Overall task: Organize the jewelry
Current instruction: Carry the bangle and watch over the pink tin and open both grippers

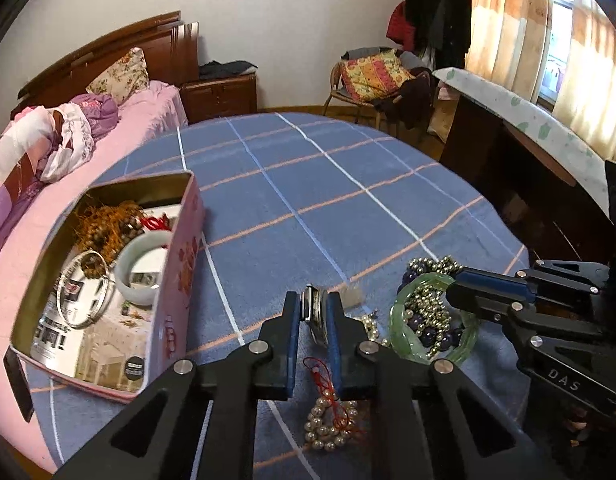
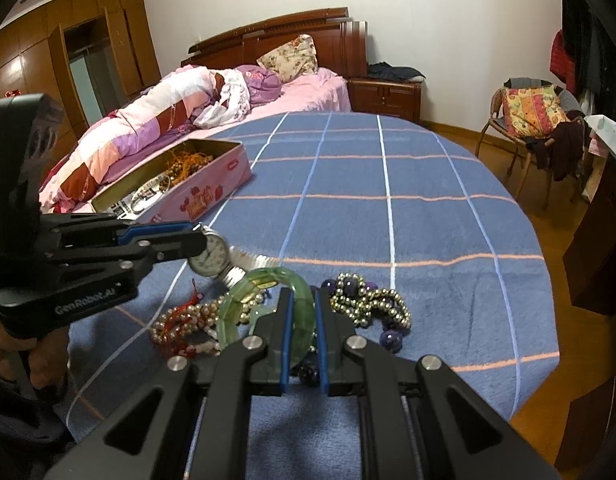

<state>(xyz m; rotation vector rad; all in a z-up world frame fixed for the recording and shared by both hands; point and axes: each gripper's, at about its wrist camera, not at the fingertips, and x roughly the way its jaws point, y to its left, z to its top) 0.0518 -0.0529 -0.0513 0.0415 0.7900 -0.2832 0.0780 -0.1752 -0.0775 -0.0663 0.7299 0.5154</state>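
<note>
The left tool (image 1: 313,307) reaches forward, level above the tabletop (image 1: 348,184), its blue pads clamped on a wristwatch (image 1: 317,314) held edge-on, lifted clear of the pearl bracelet (image 1: 332,426) lying beneath it. The right tool (image 2: 304,312) angles down, its pads closed on the near rim of a green bangle (image 2: 268,284), which tilts up off the cloth. Only the right wrist view shows the watch's white dial (image 2: 210,258) facing sideways, with its metal band running down and to the right. Just beyond the bangle lies a heap of gold and purple beads (image 2: 372,304). Farther left, the open pink tin (image 1: 176,280) holds a pale bangle (image 1: 142,270), a silver ring and brown beads; its long axis runs away from the cameras.
</note>
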